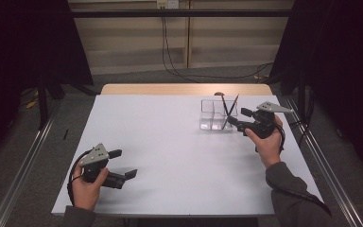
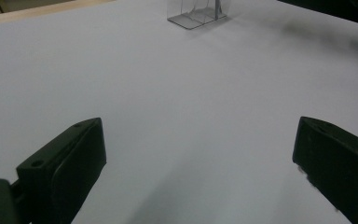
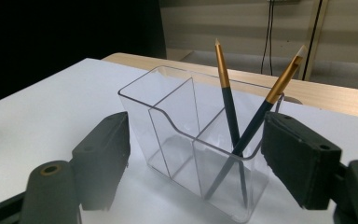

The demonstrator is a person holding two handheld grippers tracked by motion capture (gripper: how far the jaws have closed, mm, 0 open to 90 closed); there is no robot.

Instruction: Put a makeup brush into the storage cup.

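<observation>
**Your right gripper is at the clear organizer, jaws spread and empty**

From the high view you see the whole layout: the clear organizer (image 1: 216,115) stands on the far right part of the white table (image 1: 170,142), your right gripper (image 1: 236,118) is just beside its right end, and your left gripper (image 1: 125,164) sits well apart from it, near the front left edge.

What that view cannot give you, your right gripper view does. There the organizer (image 3: 177,135) shows its compartments, divided by clear walls, and two brushes (image 3: 242,126) stand tilted in the one nearest the right jaw, crossing low down, their gold ferrules rising above the rim. Your right gripper (image 3: 193,154) has its jaws spread wide, one to either side of the organizer; whether either jaw touches the wall you cannot tell. It pinches nothing.

Your left gripper view shows that gripper (image 2: 198,154) also spread wide over bare table, holding nothing, with the organizer (image 2: 196,13) far off at the top edge.
</observation>
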